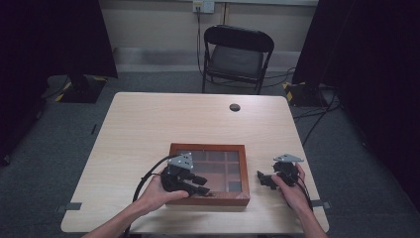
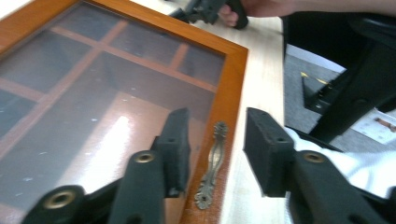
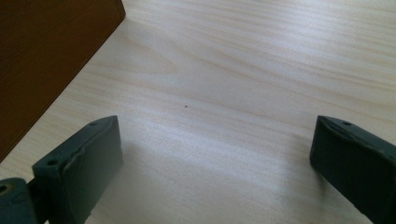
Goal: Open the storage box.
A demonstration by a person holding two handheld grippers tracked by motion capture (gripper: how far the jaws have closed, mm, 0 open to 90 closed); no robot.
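The box (image 1: 208, 173) looks rigid, its glass lid fragile; the brass handle (image 2: 212, 164) is the hold. The left claw (image 2: 215, 151) straddles it, narrowed, not pinching. The right claw (image 3: 215, 158) gapes wide over the worktop (image 3: 261, 70).

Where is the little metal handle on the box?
In the left gripper view, the brass handle sits on the wooden box's near frame edge, between the left claw's two open pads.

Three cams: one overhead, two riding the grippers

High view looked forward and down over the whole table (image 1: 148, 119); left gripper view sat close above the wooden box (image 2: 233, 79), which the high view (image 1: 208, 198) shared; right gripper view skimmed bare tabletop beside it.
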